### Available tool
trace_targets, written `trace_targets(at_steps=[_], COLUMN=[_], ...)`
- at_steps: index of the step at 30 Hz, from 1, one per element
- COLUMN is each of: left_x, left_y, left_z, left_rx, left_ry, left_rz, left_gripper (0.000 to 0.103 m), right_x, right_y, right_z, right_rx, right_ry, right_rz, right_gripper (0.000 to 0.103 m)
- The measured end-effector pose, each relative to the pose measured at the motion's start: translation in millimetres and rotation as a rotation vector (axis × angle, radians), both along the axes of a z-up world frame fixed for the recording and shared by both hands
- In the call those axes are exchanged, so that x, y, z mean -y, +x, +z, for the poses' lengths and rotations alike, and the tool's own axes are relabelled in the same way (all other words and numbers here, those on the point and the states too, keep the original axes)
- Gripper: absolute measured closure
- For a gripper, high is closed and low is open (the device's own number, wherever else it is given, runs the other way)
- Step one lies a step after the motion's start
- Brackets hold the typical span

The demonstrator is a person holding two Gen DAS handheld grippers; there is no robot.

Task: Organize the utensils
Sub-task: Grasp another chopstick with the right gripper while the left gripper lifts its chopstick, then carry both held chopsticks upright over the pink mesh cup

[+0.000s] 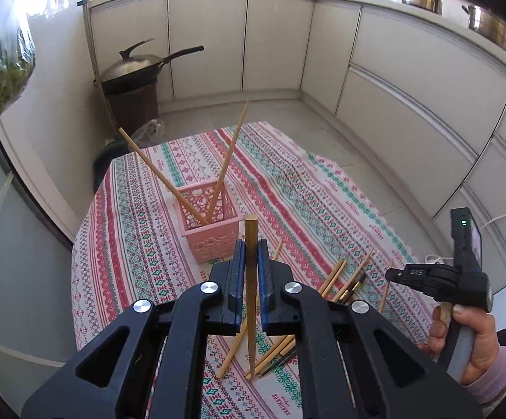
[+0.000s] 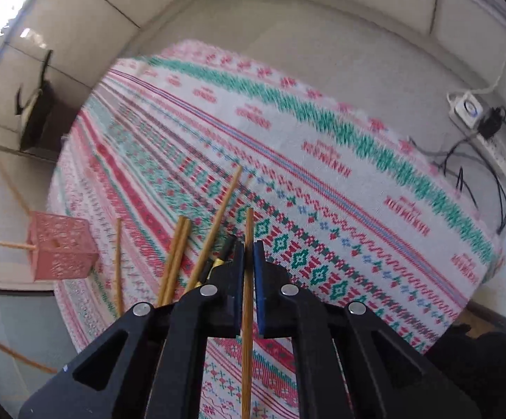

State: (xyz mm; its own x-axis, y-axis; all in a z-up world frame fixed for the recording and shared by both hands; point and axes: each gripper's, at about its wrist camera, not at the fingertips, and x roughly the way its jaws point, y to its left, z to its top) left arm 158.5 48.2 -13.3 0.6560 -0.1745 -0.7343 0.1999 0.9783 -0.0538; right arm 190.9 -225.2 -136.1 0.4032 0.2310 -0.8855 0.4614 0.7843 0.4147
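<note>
White kitchen cabinets [image 1: 273, 42] curve around your patterned tablecloth [image 1: 141, 237], which covers the table. Behind it a dark wok [image 1: 132, 68] sits on a brown bin. Your pink basket [image 1: 211, 223] stands on the cloth with two chopsticks [image 1: 230, 155] leaning out of it. Loose chopsticks [image 1: 333, 277] lie scattered near its right. Your left gripper [image 1: 251, 253] has its jaws pinched on one upright chopstick [image 1: 251, 279]. Your right gripper [image 2: 249, 255] likewise clamps a single chopstick [image 2: 248, 314] above the cloth.
</note>
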Motion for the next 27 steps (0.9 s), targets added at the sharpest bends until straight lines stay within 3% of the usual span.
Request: trace_targets(at_steps=[5,14,21,27], left_x=[1,1,-11,-27], left_y=[-8,-12,-6,-3], left_z=[17,43,72,111], left_rx=[0.050,0.115,0.181,0.290], left_ry=[-0.031,-0.066,-0.111,-0.160], left_rz=[-0.009,-0.007,0.036,0.109], left_gripper=[0.097,0.097,0.097,0.097], right_x=[3,15,13,0], right_y=[-19,-31,-10,11], right_z=[64,135,180,213], right_rx=[0.232,0.470,0.577,0.648], right_ry=[-0.085,-0.129,-0.073,-0.019], right_rz=[0.079,0.084,0.075,0.094], right_gripper=[0.098,0.098,0.098,0.098])
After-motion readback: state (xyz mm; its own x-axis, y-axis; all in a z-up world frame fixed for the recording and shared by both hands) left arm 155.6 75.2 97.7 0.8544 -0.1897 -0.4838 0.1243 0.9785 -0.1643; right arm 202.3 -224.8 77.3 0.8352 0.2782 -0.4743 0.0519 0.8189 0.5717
